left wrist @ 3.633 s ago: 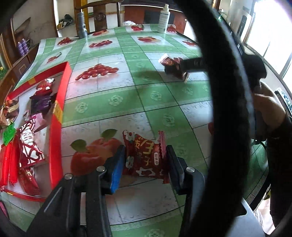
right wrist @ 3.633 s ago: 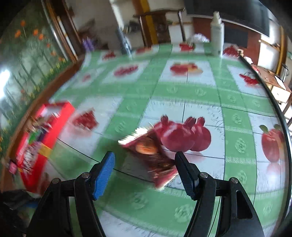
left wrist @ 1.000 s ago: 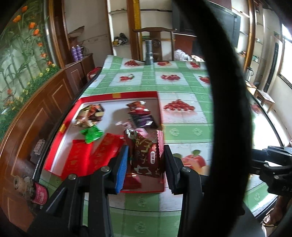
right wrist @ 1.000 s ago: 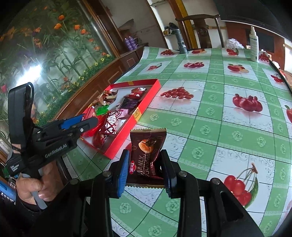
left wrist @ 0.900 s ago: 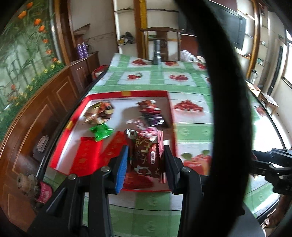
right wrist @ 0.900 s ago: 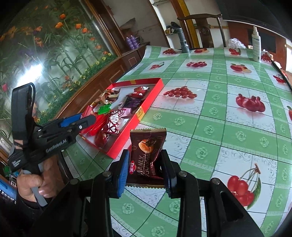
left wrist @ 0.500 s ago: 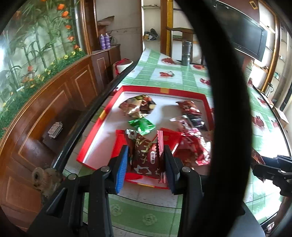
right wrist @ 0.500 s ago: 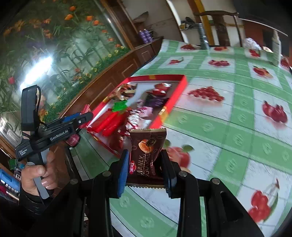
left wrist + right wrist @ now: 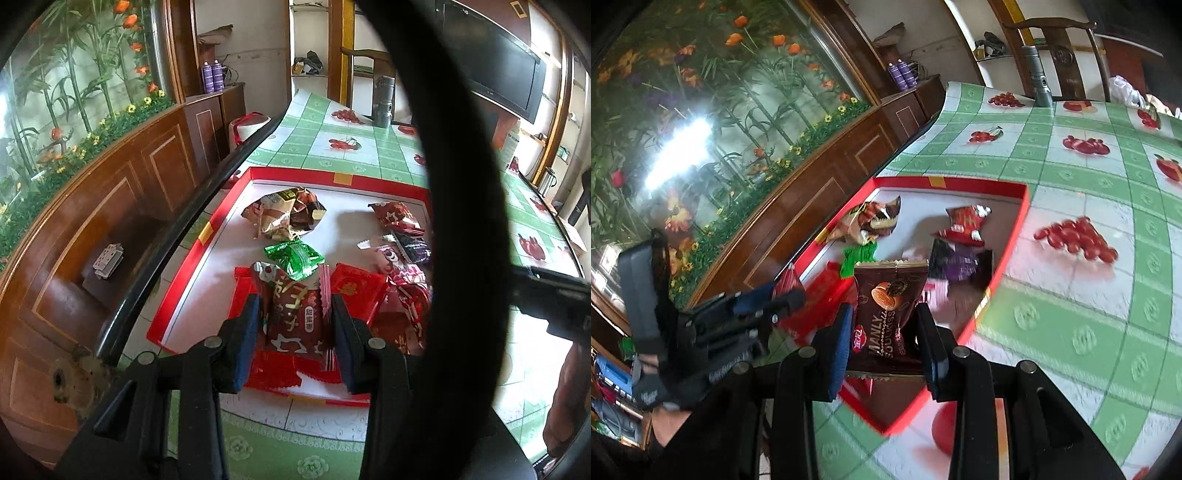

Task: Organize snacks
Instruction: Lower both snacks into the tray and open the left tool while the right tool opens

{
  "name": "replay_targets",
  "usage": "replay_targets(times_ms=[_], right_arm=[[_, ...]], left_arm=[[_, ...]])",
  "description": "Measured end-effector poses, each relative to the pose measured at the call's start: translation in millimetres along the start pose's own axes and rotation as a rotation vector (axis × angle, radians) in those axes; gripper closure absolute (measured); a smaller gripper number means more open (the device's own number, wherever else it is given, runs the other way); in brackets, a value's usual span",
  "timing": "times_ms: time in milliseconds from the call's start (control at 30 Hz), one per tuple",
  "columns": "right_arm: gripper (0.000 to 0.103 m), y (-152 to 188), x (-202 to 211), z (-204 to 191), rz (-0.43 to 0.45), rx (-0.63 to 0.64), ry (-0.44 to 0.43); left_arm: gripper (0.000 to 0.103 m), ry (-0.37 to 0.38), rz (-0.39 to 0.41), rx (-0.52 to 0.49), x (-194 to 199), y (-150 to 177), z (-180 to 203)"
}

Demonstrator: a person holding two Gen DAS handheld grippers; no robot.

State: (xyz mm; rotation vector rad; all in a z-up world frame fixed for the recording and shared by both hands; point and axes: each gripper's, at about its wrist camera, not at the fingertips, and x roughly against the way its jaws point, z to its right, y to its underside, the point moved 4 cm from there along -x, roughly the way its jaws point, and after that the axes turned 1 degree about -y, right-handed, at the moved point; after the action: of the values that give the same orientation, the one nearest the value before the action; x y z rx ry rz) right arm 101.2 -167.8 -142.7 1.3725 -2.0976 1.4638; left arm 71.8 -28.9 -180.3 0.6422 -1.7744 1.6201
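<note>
Two hand-held grippers above a shallow red cardboard tray with a white floor [image 9: 207, 236], which lies on a green-and-white checked tablecloth printed with fruit [image 9: 1082, 332]. The left gripper [image 9: 293, 325] is closed on a dark red foil snack packet with large pale characters [image 9: 293, 314], held over the near end of the tray. The right gripper [image 9: 884, 332] is closed on a brown almond-chocolate packet marked "MANLY" [image 9: 886, 314], held over the tray's near right corner.

Already inside the tray: a crumpled brown-and-gold wrapper [image 9: 282, 214] towards the far end, a green foil sweet [image 9: 293, 256] nearer the middle, a small red packet with pale motifs [image 9: 397, 218] and a dark purple packet [image 9: 413, 249] along the right wall, and flat red packets [image 9: 354, 291] at the near end.

Judged progress: most snacks are gathered; no loose snack shows on the visible cloth. The two held packets remain to be lowered and released into the tray.
</note>
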Motion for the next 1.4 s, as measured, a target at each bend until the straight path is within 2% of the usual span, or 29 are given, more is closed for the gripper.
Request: replay_targets(times_ms=[267, 667, 933, 1100, 1400], right_arm=[[0.07, -15, -20, 0, -0.011, 0.005, 0.019], [0.07, -34, -36, 4, -0.01, 0.006, 0.036], [0.07, -36, -50, 5, -0.047, 0.02, 0.035], [0.07, -34, -65, 8, -0.085, 0.04, 0.063], [0.07, -46, -78, 24, -0.09, 0.027, 0.113]], left_arm=[[0.064, -0.001, -0.005, -0.002, -14, -10, -3], [0.064, -0.049, -0.016, -0.012, -30, -14, -10], [0.064, -0.052, -0.029, -0.021, -40, -17, -9], [0.064, -0.043, -0.051, -0.027, -48, -18, -6], [0.064, -0.051, -0.091, -0.043, -65, -24, -4]])
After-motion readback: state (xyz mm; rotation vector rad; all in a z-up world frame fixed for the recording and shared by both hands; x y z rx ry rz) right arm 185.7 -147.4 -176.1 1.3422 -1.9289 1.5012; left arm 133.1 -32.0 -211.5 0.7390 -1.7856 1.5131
